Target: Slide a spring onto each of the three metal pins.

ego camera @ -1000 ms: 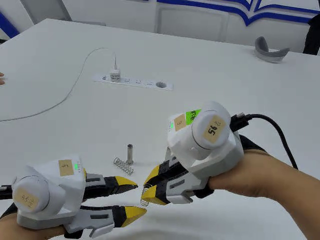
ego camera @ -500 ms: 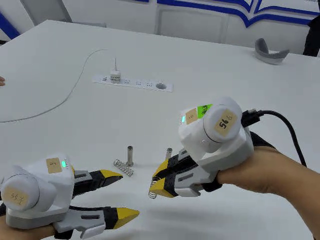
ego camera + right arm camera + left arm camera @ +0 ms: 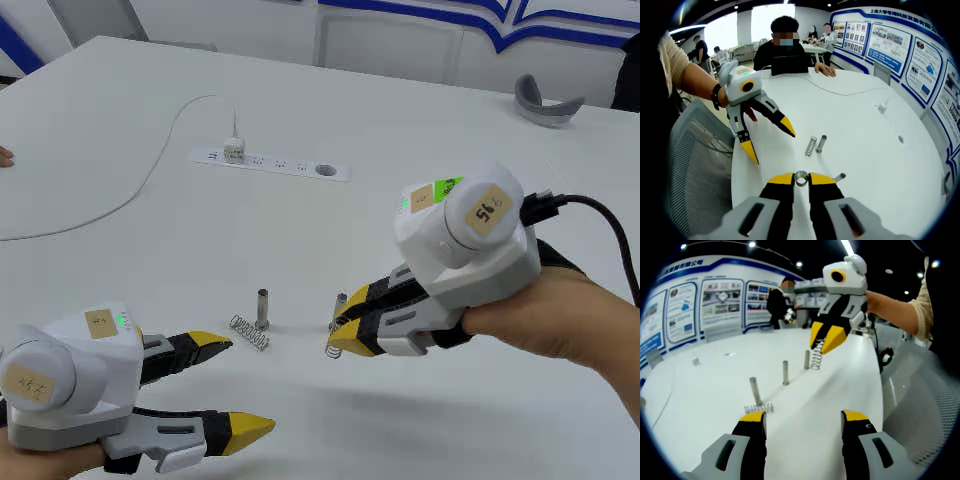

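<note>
My right gripper (image 3: 343, 338) is shut on a small steel spring (image 3: 334, 351), which hangs from its yellow tips just above the white table. A short metal pin (image 3: 340, 303) stands right behind those tips. A second pin (image 3: 262, 305) stands to the left, with a loose spring (image 3: 248, 332) lying at its foot. My left gripper (image 3: 236, 384) is open near the front edge, holding nothing. In the left gripper view, three pins (image 3: 754, 390) (image 3: 785, 372) (image 3: 807, 359) stand in a row beyond my open left gripper (image 3: 804, 416). The held spring (image 3: 801, 178) sits end-on in my right gripper (image 3: 801, 180).
A white power strip (image 3: 270, 163) with a plug and a thin cable (image 3: 150, 170) lies further back. A grey curved band (image 3: 545, 100) rests at the far right. A person (image 3: 785, 50) sits across the table. A mesh chair (image 3: 700, 160) stands at the near edge.
My right gripper has carried the spring to the right and further away, uncovering the second pin and stopping beside it. My left gripper has sunk a little toward the lower left.
</note>
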`<move>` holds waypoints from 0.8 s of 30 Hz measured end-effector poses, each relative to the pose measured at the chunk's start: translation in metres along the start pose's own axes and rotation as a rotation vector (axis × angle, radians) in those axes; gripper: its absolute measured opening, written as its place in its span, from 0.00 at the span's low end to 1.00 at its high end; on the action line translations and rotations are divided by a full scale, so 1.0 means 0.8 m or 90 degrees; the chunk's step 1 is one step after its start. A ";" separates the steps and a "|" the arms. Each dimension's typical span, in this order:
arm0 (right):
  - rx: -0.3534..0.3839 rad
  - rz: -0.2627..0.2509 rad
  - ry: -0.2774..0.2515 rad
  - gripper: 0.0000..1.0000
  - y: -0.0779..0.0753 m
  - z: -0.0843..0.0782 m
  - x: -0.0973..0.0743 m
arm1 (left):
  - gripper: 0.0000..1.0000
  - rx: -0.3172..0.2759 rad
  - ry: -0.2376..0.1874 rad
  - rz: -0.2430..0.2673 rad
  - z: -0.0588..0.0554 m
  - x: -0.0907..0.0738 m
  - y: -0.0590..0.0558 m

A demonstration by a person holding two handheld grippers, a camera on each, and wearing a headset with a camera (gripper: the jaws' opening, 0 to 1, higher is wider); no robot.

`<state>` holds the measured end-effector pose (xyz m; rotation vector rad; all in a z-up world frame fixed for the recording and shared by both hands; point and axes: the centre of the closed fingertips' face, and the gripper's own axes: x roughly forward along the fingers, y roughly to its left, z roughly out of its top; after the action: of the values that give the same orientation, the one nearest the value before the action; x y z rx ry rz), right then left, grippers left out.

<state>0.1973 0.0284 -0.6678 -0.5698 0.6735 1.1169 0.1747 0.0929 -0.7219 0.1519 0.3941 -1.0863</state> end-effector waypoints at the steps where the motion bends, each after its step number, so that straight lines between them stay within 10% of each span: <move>1: 0.001 -0.006 0.000 0.12 -0.004 0.000 -0.001 | 0.62 -0.001 0.000 0.000 0.000 0.000 0.000; 24: 0.025 -0.071 0.017 0.12 -0.082 0.002 0.012 | 0.67 -0.022 0.004 0.014 -0.003 -0.002 0.004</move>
<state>0.2619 0.0130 -0.6684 -0.5826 0.6769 0.9908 0.1762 0.0963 -0.7237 0.1290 0.4151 -1.0564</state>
